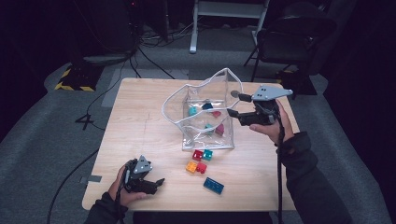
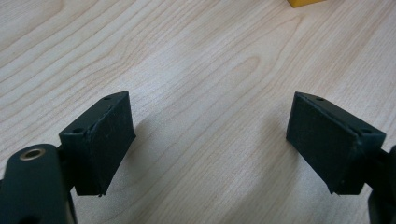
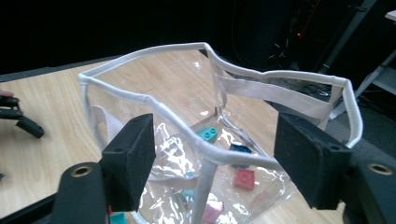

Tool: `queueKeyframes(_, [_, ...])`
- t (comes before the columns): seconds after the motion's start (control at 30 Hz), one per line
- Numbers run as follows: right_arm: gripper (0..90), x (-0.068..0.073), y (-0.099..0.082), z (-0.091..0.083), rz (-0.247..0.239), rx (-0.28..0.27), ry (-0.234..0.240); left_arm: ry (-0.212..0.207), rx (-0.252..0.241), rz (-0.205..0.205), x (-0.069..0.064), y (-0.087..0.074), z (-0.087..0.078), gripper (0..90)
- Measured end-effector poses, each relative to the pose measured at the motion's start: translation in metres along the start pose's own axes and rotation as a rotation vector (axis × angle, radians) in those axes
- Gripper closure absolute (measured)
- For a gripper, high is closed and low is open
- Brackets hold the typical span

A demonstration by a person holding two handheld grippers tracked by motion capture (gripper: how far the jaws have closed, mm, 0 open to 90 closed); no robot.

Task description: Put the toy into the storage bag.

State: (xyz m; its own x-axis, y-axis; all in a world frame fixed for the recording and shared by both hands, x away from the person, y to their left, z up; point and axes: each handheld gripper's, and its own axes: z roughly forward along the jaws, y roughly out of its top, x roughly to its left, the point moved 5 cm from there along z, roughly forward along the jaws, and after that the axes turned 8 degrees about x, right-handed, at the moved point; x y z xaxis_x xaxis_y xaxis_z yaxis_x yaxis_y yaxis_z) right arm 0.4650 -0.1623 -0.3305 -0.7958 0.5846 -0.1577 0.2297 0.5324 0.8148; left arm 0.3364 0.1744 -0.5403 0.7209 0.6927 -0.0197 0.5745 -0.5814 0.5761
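Note:
A clear plastic bag (image 1: 205,116) with a white rim (image 3: 140,98) stands open on the wooden table (image 1: 140,135). Several bricks lie inside it, among them a teal one (image 3: 208,134) and a red one (image 3: 244,178). My right gripper (image 1: 233,103) is at the bag's right side, open; the rim's corner runs between its jaws (image 3: 215,140) and neither pad presses on it. In front of the bag lie a red brick (image 1: 197,155), a teal brick (image 1: 208,154), an orange brick (image 1: 191,166) and a blue brick (image 1: 213,185). My left gripper (image 1: 159,182) rests low at the front left, open over bare wood (image 2: 210,135).
A yellow-orange brick's edge (image 2: 303,2) shows ahead of the left jaws. The table's front edge lies just behind the left hand. Beyond the table stand a dark chair (image 1: 289,42) and a white desk frame (image 1: 196,28), with cables (image 1: 149,60) on the grey floor.

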Motion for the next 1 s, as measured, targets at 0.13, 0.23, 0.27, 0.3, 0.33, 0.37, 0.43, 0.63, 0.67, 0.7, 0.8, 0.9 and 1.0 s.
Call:
queueKeyframes(0.13, [27.7, 0.008, -0.005, -0.004, -0.014, -0.002, 0.015, 0.0, 0.0, 0.0, 0.0, 0.0, 0.0, 15.3])
queueKeyframes(0.23, [26.4, 0.015, -0.01, -0.006, -0.028, -0.004, 0.024, 0.0, 0.0, 0.0, 0.0, 0.0, 0.0, 15.3])
queueKeyframes(0.27, [26.0, 0.017, -0.011, -0.007, -0.031, -0.003, 0.028, 0.0, 0.0, 0.0, 0.0, 0.0, 0.0, 15.3])
queueKeyframes(0.3, [25.7, 0.019, -0.013, -0.006, -0.038, -0.001, 0.031, 0.0, 0.0, 0.0, 0.0, 0.0, 0.0, 15.3])
queueKeyframes(0.33, [25.7, 0.022, -0.015, -0.006, -0.044, 0.005, 0.036, 0.0, 0.0, 0.0, 0.0, 0.0, 0.0, 15.3])
queueKeyframes(0.37, [25.6, 0.025, -0.017, -0.006, -0.054, 0.008, 0.037, 0.0, 0.0, 0.0, 0.0, 0.0, 0.0, 15.3])
queueKeyframes(0.43, [25.5, 0.031, -0.022, -0.004, -0.065, 0.013, 0.046, 0.0, 0.0, 0.0, 0.0, 0.0, 0.0, 15.3])
queueKeyframes(0.63, [25.4, 0.044, -0.038, 0.004, -0.073, 0.033, 0.074, 0.0, 0.0, 0.0, 0.0, 0.0, 0.0, 15.3])
queueKeyframes(0.67, [25.4, 0.046, -0.04, 0.005, -0.074, 0.037, 0.078, 0.0, 0.0, 0.0, 0.0, 0.0, 0.0, 15.3])
queueKeyframes(0.7, [25.4, 0.048, -0.043, 0.006, -0.075, 0.042, 0.083, 0.0, 0.0, 0.0, 0.0, 0.0, 0.0, 15.3])
queueKeyframes(0.8, [25.5, 0.052, -0.052, 0.011, -0.077, 0.054, 0.093, 0.0, 0.0, 0.0, 0.0, 0.0, 0.0, 15.3])
queueKeyframes(0.9, [25.5, 0.057, -0.062, 0.018, -0.065, 0.07, 0.108, 0.0, 0.0, 0.0, 0.0, 0.0, 0.0, 15.3])
queueKeyframes(1.0, [26.0, 0.061, -0.073, 0.026, -0.07, 0.093, 0.116, 0.0, 0.0, 0.0, 0.0, 0.0, 0.0, 15.3])
